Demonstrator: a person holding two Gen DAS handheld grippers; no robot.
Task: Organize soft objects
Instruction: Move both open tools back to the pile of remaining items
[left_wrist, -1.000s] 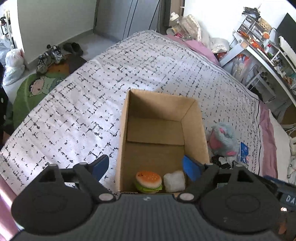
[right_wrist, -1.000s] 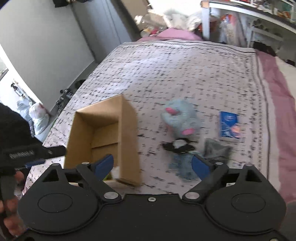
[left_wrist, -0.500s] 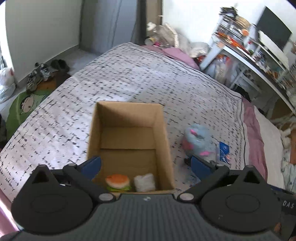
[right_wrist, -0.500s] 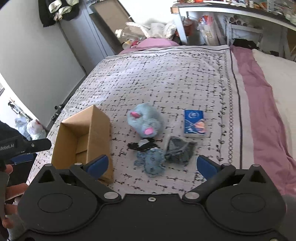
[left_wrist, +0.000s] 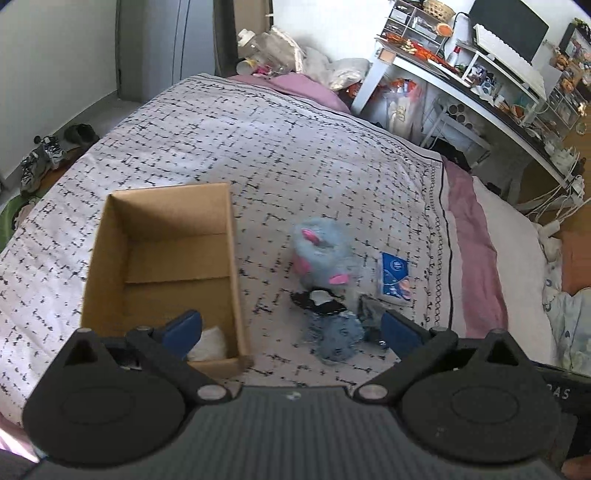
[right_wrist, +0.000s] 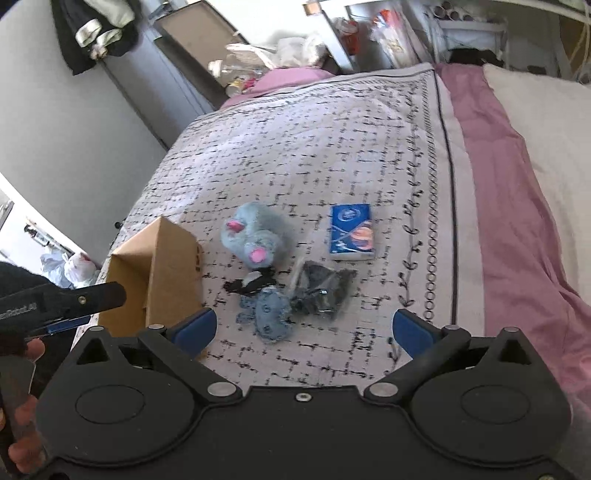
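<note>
Both your left gripper (left_wrist: 291, 326) and right gripper (right_wrist: 303, 326) stand spread wide, holding nothing. The blue plush toy (right_wrist: 271, 314) touches the dark pouch (right_wrist: 321, 290); a careless pinch could, I judge, snag both.

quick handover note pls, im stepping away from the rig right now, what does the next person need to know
Left gripper and right gripper: both open, empty, above the bed.
Cardboard box sits on the bed; a white soft item is already inside.
Still loose beside the box: blue plush, black-and-white piece, small blue toy, dark bagged item, blue tissue pack.
Left: box those.
</note>
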